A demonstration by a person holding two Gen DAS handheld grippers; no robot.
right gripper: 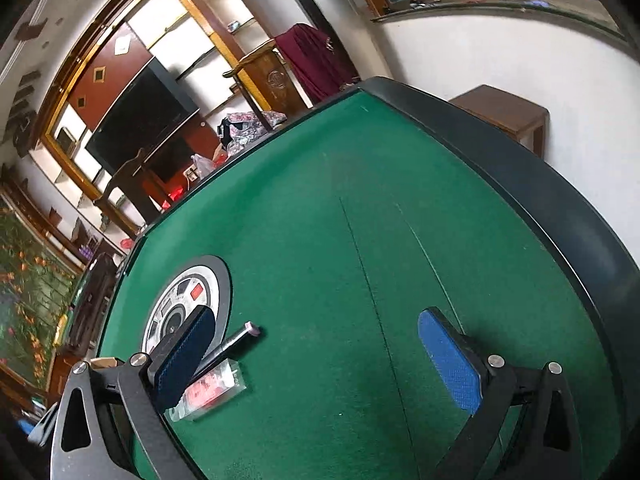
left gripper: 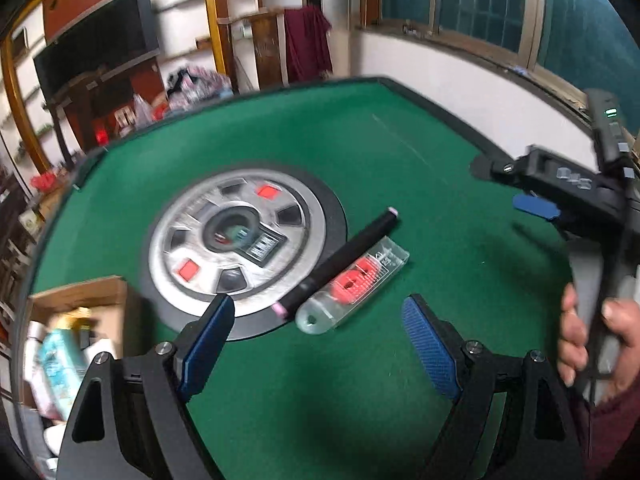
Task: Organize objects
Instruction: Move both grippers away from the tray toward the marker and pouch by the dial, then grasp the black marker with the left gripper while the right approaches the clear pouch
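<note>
On the green felt table (left gripper: pixel 360 400), a black pen with pink ends (left gripper: pixel 340 258) lies touching a clear plastic case holding red pieces (left gripper: pixel 354 282), right of the round silver hub (left gripper: pixel 240 240). The left gripper (left gripper: pixel 320 316) gapes empty nearby; the right gripper (right gripper: pixel 316 336) stands wide, empty.

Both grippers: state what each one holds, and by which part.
Nothing is held. The left gripper and right gripper are open and empty above the green felt table, on which the black pink-tipped pen and clear plastic case lie.
</note>
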